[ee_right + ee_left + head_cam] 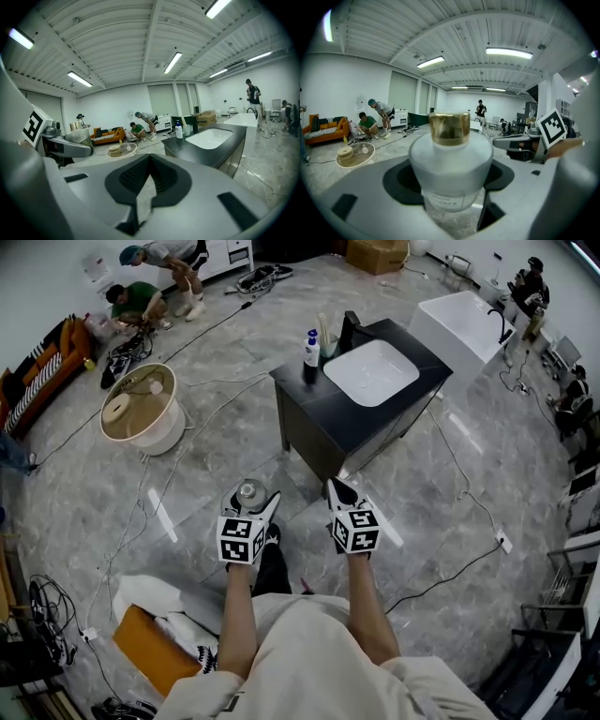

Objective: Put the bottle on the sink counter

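So the frosted white glass bottle with a shiny gold cap (450, 161) is clamped in the left gripper (247, 510), jaws closed against its sides just under the shoulder, and it's kept upright. A small pale label can be seen low on the front, but the print is way too blurry to be read, so no brand can be given. In the head view the bottle is held over the grey marbled floor (441, 521), on the near side of the dark sink counter with a white rectangular basin (349, 423) and well apart from it.

The right gripper (339, 495) is carried just to the right of the left one, its jaws pressed together with nothing caught in between. The cubes on both grippers are covered in black-and-white square marker patterns, no letters to be made out.

On the far left corner of the counter a white bottle with a blue top (311, 347) is parked upright; no writing on it can be read either. Further left on the floor a round beige tub-like thing (141, 411) is seen, and an orange sofa (45, 364) is pushed against the left wall
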Tool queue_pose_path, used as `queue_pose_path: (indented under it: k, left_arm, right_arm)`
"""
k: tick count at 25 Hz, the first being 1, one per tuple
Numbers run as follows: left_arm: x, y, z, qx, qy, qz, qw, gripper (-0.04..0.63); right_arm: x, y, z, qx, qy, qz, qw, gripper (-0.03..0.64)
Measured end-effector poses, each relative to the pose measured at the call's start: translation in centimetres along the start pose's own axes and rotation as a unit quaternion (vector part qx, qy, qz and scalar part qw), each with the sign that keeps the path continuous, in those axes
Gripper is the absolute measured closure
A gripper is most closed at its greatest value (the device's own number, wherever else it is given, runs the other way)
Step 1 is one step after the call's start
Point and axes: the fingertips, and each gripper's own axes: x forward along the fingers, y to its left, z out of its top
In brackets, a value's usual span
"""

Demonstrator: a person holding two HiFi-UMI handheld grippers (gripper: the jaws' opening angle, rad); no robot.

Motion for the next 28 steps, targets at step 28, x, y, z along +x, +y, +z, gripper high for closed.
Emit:
queue_pose_path:
  k: [28]
  left_arm:
    - [15.8, 14.6, 8.0, 0.028, 0.014, -0.07, 0.9971, 0.256]
  right_arm:
    - [20.3, -3.1, 3.6, 0.068, 0.043, -0.059, 0.995, 0.612]
